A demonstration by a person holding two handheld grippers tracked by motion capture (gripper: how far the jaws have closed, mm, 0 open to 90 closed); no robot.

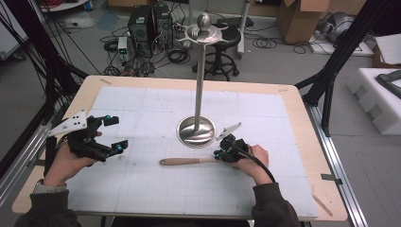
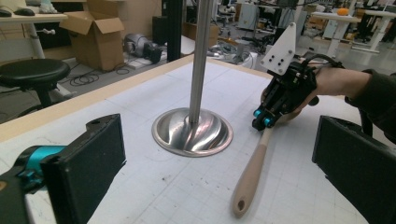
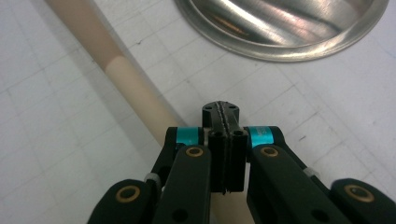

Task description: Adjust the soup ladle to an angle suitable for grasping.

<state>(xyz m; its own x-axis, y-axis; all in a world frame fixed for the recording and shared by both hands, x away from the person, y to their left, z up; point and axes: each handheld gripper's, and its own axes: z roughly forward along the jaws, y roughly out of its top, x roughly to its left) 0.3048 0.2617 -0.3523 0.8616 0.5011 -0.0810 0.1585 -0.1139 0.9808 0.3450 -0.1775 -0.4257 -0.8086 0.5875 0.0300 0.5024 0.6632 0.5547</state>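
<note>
one pale wooden utensil handle (image 1: 187, 161) on worktop | one steel pedestal stand (image 1: 196, 131) | left tool (image 1: 109, 134) jaws apart, empty | right tool (image 1: 220, 155) closed, above handle

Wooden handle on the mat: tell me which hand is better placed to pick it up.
Right. The right gripper sits at the wooden handle's end with jaws shut; the left gripper, jaws open, rests well apart at the mat's left side.
</note>
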